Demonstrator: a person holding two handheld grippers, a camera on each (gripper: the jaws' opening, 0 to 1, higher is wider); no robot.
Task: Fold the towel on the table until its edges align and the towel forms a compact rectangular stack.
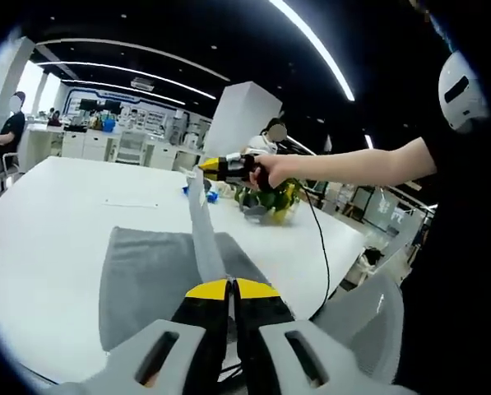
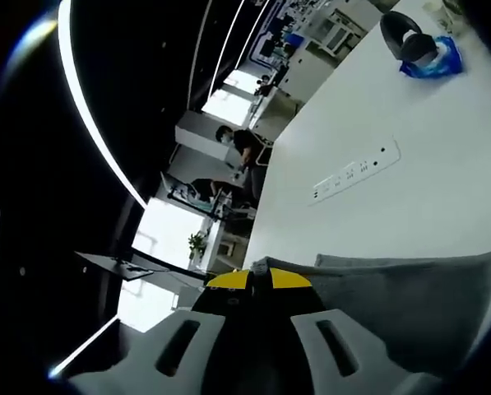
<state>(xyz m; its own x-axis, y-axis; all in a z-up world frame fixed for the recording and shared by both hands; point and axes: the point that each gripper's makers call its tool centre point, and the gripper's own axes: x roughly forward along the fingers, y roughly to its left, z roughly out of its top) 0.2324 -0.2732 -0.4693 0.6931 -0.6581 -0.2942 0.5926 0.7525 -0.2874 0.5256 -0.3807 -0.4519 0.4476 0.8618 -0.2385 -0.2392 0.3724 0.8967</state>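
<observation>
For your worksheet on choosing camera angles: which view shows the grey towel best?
The left gripper view: the towel lies spread on the table, one edge lifted between both tongs. The right gripper view shows a partial stretch beside its own tongs.

A white table (image 1: 56,230) carries a grey towel (image 1: 146,280), spread flat near its close edge. Beyond the towel, a power strip (image 2: 356,174) is set flush in the tabletop. Farther past the towel lie a blue wrapper (image 2: 438,59) and what may be a green-yellow bundle (image 1: 270,202), blurred.

Plain grey towel (image 1: 150,280) on white table (image 1: 56,222).
</observation>
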